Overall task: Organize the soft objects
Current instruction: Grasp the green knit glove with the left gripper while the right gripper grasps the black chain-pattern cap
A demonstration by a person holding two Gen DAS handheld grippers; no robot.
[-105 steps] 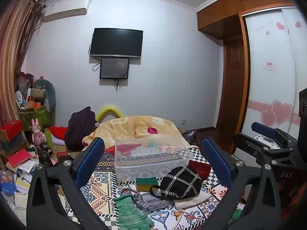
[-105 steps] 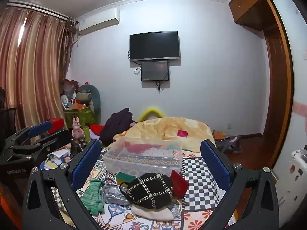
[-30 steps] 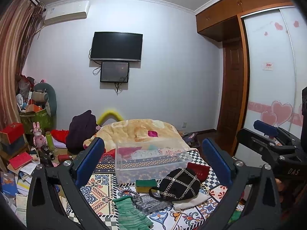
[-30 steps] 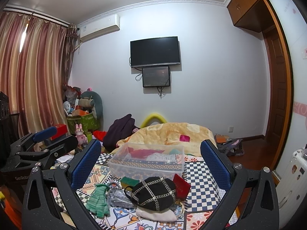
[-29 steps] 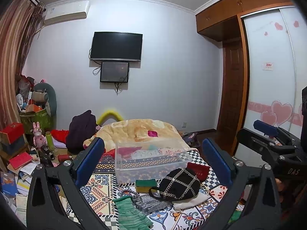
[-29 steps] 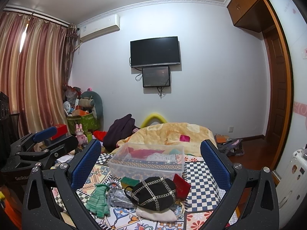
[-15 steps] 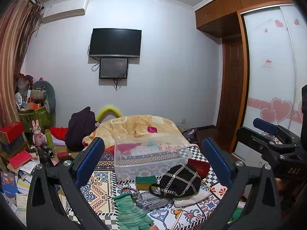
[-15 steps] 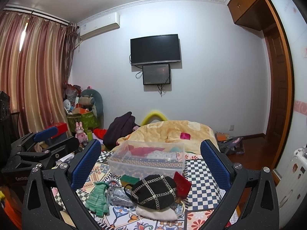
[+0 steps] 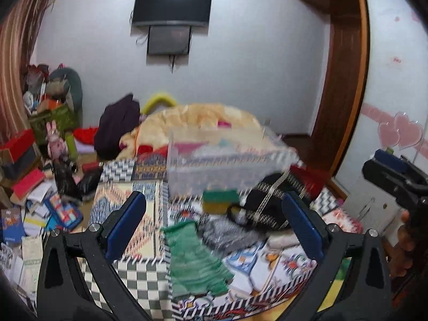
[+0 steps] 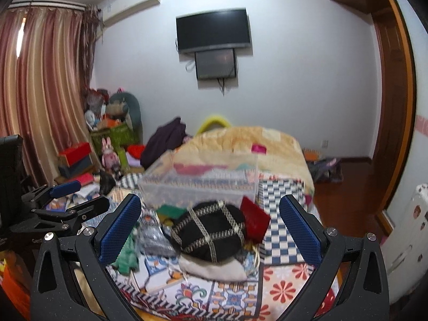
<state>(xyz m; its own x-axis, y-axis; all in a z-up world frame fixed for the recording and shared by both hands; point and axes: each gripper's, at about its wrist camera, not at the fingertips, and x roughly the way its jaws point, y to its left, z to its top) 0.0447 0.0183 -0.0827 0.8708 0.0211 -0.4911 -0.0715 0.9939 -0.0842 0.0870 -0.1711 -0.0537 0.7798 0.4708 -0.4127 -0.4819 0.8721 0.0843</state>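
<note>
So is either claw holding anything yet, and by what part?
Nothing held. Left claw and right claw are both open, above the green glove and black bag.

No legible text, label, brand or number found in either view. Faint pale lettering sits on the side of the left gripper point(image 10: 67, 200), at about 9 o'clock in the right wrist view; too small and blurred to read. Printed covers among the clutter at 8 o'clock in the left wrist view are likewise unreadable.
</note>
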